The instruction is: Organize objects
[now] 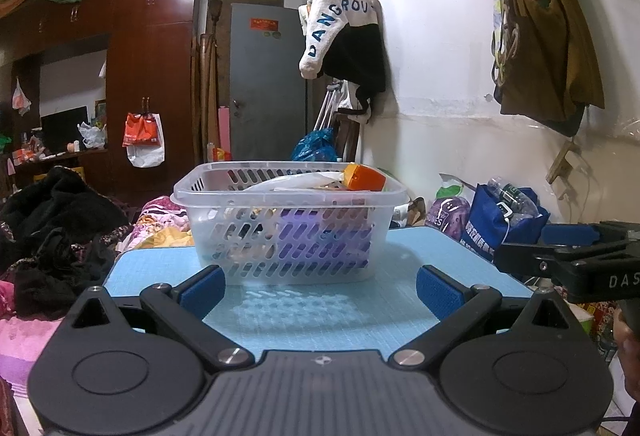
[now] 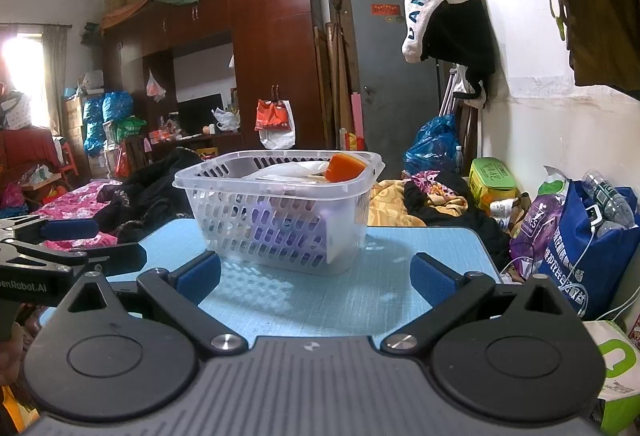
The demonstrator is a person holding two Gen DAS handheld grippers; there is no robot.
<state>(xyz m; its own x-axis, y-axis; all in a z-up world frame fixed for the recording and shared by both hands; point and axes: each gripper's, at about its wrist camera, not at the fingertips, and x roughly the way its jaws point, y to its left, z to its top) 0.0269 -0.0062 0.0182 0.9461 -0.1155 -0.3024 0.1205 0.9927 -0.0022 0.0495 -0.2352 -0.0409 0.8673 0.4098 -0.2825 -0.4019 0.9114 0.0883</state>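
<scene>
A clear plastic basket (image 1: 224,192) with slotted walls stands on the light blue table (image 1: 320,312). It holds an orange-capped item (image 1: 366,177), white things and a purple pack (image 1: 320,236). My left gripper (image 1: 320,286) is open and empty, low over the table just in front of the basket. In the right wrist view the basket (image 2: 208,188) stands ahead and slightly left on the table (image 2: 360,300). My right gripper (image 2: 316,276) is open and empty, short of the basket. Each gripper shows at the edge of the other's view.
A bed with dark clothes (image 1: 60,236) and pink bedding lies left of the table. A blue bag (image 2: 592,248), a purple pack (image 2: 536,224) and a green box (image 2: 492,176) sit to the right by the white wall. A wardrobe and a grey door stand behind.
</scene>
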